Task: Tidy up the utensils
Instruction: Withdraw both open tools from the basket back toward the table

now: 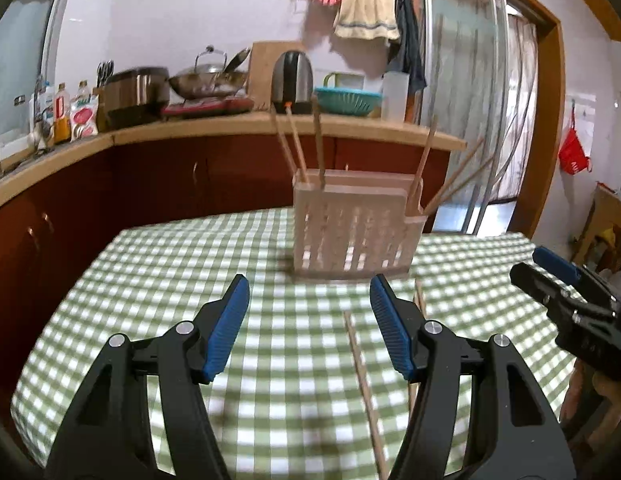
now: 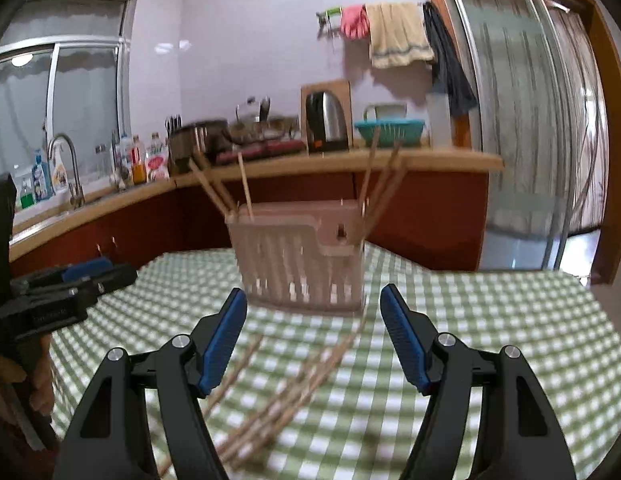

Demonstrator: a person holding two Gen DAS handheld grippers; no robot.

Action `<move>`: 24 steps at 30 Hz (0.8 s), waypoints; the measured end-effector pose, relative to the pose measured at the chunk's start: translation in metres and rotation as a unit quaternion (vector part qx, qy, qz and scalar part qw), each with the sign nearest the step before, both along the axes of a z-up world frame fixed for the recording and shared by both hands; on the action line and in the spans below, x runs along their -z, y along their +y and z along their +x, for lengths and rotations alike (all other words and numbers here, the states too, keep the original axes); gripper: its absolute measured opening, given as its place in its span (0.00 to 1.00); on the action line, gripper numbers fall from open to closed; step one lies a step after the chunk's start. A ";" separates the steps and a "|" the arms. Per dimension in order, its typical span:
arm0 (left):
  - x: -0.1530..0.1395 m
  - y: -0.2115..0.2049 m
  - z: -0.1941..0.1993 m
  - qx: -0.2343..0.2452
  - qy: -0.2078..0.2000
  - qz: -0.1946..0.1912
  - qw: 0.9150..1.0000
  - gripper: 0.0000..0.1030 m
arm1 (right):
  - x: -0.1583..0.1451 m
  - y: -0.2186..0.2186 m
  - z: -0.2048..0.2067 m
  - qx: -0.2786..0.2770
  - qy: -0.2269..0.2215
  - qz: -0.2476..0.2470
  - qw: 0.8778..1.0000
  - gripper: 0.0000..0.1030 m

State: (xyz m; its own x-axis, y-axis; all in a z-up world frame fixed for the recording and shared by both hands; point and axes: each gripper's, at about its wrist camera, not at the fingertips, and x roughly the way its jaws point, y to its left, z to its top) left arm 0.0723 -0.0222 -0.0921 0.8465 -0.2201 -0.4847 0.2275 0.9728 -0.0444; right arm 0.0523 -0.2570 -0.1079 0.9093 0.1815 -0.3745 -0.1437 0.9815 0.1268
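Observation:
A pale slotted utensil holder [image 1: 350, 232] [image 2: 302, 264] stands upright on the green checked tablecloth, with several wooden chopsticks [image 1: 300, 148] [image 2: 384, 184] sticking out of both its ends. More chopsticks [image 1: 364, 384] [image 2: 286, 392] lie loose on the cloth in front of it. My left gripper [image 1: 309, 290] hovers open above the cloth, a loose chopstick just inside its right finger. My right gripper [image 2: 313, 300] is open too, over the loose bundle, nothing between its blue pads. Each gripper shows at the edge of the other's view.
The table [image 1: 158, 280] [image 2: 510, 320] ends just beyond the holder. Behind runs a kitchen counter [image 1: 214, 126] with a kettle [image 1: 292, 80], pots, bottles and a teal basket [image 1: 348, 100]. A sliding glass door [image 2: 522, 120] lies at the right. A hand [image 2: 34, 384] grips the left tool.

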 end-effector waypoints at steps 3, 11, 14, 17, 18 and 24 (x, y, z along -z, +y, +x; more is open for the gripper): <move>0.015 0.005 -0.009 -0.007 0.018 0.002 1.000 0.59 | 0.021 0.005 -0.007 -0.004 0.026 -0.004 1.000 0.62; 0.043 0.014 -0.027 -0.021 0.053 0.001 0.998 0.59 | 0.059 0.020 -0.022 -0.024 0.076 -0.007 0.997 0.59; 0.049 0.014 -0.029 -0.021 0.061 -0.001 0.998 0.59 | 0.071 0.031 -0.024 -0.035 0.094 -0.018 0.995 0.58; 0.053 0.012 -0.032 -0.017 0.066 0.001 0.998 0.59 | 0.082 0.039 -0.022 -0.040 0.115 -0.033 0.992 0.56; 0.054 0.011 -0.032 -0.015 0.067 0.002 0.998 0.59 | 0.085 0.041 -0.021 -0.042 0.122 -0.034 0.991 0.56; 0.059 0.005 -0.035 -0.008 0.075 0.002 0.997 0.59 | 0.100 0.042 -0.018 -0.042 0.158 -0.046 0.985 0.53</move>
